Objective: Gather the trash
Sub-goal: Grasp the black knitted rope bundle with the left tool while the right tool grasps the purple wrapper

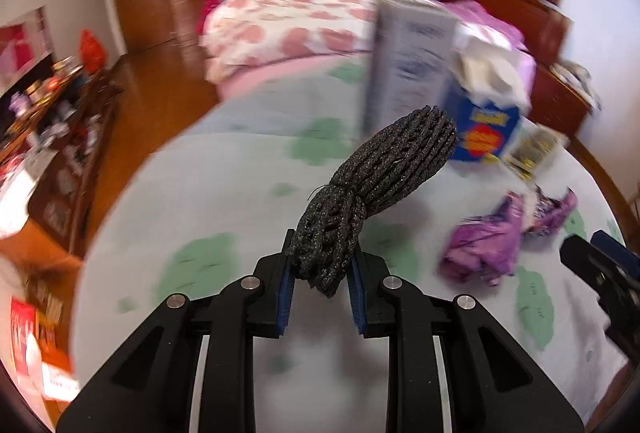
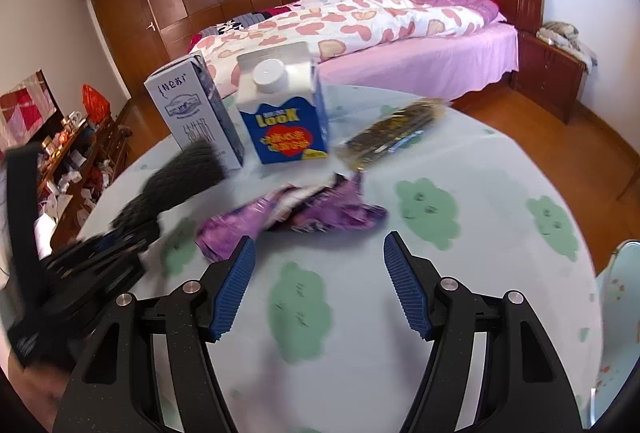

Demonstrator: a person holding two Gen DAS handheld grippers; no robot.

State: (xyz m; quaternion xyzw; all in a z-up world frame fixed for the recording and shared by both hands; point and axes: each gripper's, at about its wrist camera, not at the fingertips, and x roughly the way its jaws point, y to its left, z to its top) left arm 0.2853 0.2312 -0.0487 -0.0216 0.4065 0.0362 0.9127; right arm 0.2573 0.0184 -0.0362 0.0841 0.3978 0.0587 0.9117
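My left gripper is shut on the lower end of a black foam net sleeve, which sticks up and away from the blue pads, clear of the round table. In the right wrist view the same black net and left gripper appear blurred at the left. A crumpled purple wrapper lies on the table just beyond my right gripper, which is open with nothing between its fingers. From the left wrist view the purple wrapper sits to the right, with the right gripper at the edge.
A grey-white milk carton, a blue carton with a white cap and a flat dark snack packet stand at the table's far side. Beyond are a bed, a cluttered low shelf and a pale blue chair.
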